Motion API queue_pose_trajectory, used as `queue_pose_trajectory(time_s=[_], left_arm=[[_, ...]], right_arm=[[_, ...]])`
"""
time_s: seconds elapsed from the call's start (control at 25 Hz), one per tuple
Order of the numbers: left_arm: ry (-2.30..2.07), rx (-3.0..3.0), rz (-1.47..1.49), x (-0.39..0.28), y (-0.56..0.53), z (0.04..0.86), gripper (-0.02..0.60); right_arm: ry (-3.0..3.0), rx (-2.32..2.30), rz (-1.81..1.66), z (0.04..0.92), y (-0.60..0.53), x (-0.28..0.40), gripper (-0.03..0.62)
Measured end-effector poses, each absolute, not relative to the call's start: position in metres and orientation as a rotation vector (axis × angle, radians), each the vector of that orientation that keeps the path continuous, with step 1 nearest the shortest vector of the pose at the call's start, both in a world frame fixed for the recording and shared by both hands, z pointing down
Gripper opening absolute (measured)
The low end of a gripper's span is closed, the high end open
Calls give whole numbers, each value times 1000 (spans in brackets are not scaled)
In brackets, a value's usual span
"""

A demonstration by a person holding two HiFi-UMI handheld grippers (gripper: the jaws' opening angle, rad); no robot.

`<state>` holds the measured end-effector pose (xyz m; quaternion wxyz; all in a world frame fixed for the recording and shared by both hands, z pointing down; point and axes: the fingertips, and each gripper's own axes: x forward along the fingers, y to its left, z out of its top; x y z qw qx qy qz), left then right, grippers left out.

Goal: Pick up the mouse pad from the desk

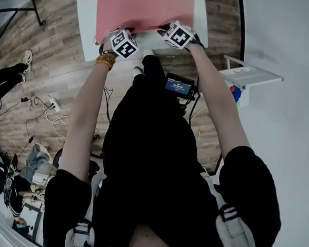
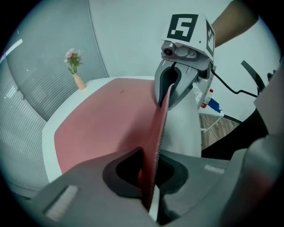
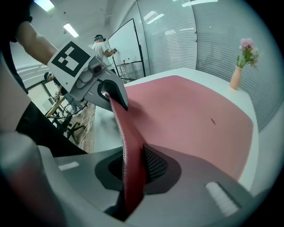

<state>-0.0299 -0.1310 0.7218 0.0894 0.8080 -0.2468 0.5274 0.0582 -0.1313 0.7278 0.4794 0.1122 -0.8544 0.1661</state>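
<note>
Head view: the pink mouse pad (image 1: 146,9) lies on the white desk (image 1: 85,25), with the left gripper (image 1: 117,34) and right gripper (image 1: 170,30) at its near edge; the grasp looks made, so next both should lift evenly. Left gripper view: the jaws are closed on that edge, which stands upright between them. Right gripper view: the jaws likewise pinch the curled-up edge, while the rest of the pad lies flat.
</note>
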Motion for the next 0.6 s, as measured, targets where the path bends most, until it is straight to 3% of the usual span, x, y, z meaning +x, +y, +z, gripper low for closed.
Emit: queue_pose_trajectory(time_s=[0.6], left_arm=[[-768,2338,1489,-29,-76,723,28]], right_arm=[[-2095,280,434,730,-81,60,60]])
